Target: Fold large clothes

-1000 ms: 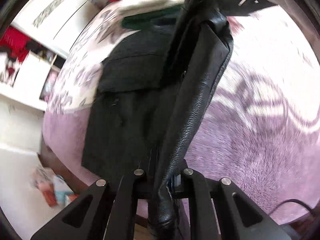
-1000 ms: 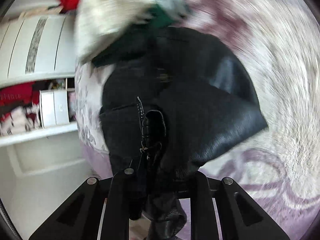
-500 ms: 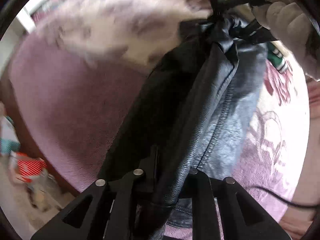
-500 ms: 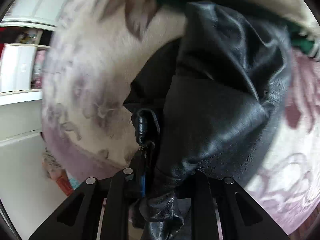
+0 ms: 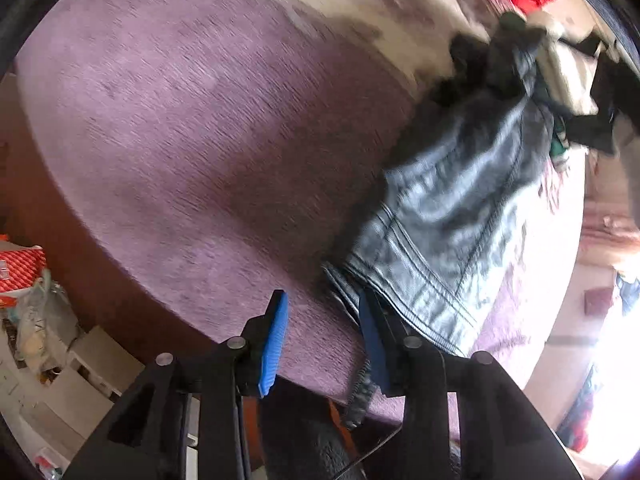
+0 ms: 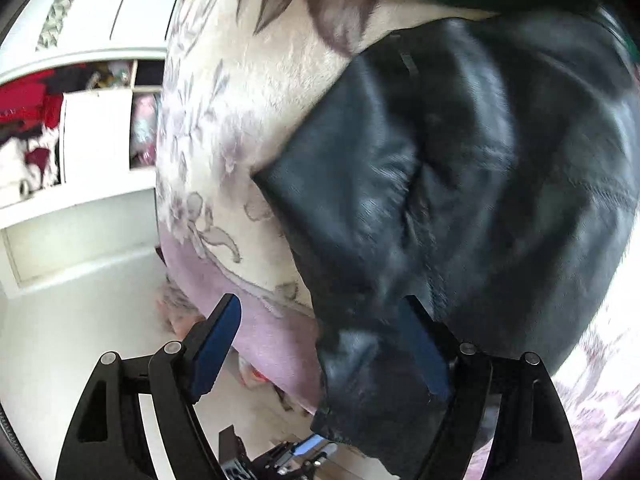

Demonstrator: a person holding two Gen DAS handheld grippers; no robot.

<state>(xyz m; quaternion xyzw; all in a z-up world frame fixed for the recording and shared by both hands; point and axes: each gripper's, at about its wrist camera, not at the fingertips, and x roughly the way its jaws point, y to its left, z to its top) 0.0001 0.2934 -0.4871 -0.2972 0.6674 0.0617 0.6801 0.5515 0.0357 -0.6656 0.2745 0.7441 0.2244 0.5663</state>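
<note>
Left claw [image 5: 324, 320] spread, right claw [image 6: 320, 328] spread, jacket [image 6: 460, 184] draped

The jacket [image 5: 452, 216] was black leather with a shiny, creased surface and stitched seams along its hem. It lay in a loose folded heap on the blanket [image 5: 208, 128], and its hem end [image 6: 360, 380] reached the near edge of the bed and hung slightly over it.
</note>
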